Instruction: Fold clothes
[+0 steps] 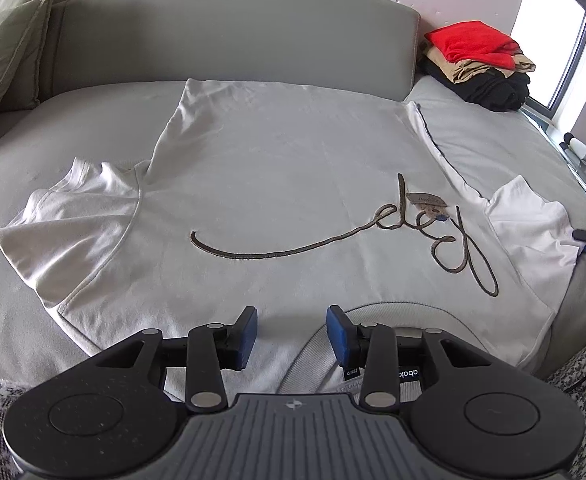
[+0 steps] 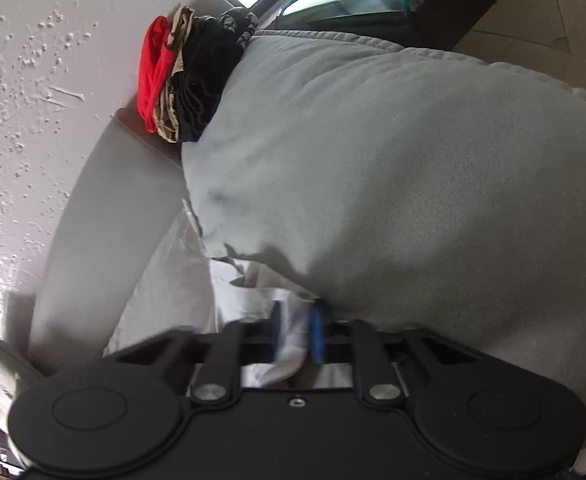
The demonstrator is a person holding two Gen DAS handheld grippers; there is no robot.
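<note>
White cotton T-shirt with dark looping script [image 1: 277,184] lies flat, front up, across the centre of the grey sofa seat [image 1: 493,136]. My left gripper [image 1: 291,334] hovers at lower centre over the collar, jaws apart and empty. My right gripper [image 2: 297,332] is clamped on a white sleeve edge. A stack of folded red, tan and black clothes [image 1: 479,64] sits upper right.

A grey sofa seat [image 1: 33,160] is covered by a spread white T-shirt [image 1: 273,184]; beyond the shirt's hem, a stack of folded clothes [image 1: 481,64] is set.
</note>
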